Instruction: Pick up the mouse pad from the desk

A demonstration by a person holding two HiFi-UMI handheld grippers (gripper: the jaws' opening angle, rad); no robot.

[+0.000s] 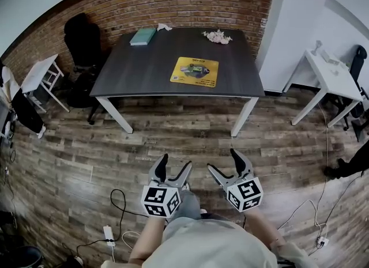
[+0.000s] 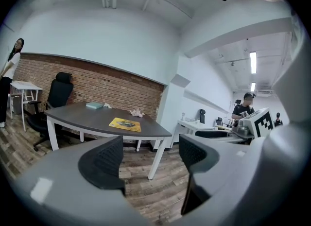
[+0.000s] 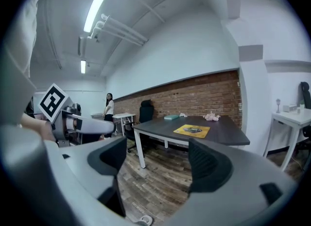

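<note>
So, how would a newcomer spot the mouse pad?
Find the dark desk by the brick wall. The mouse pad lies flat near its middle. It is the only yellow thing; the teal book and pink bundle sit at the back.

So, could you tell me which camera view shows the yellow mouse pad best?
The head view: it looks down on the mouse pad, so its whole outline and print show, lying flat on the dark desk. The left gripper view and the right gripper view both show it far off, small and foreshortened at a shallow angle.
</note>
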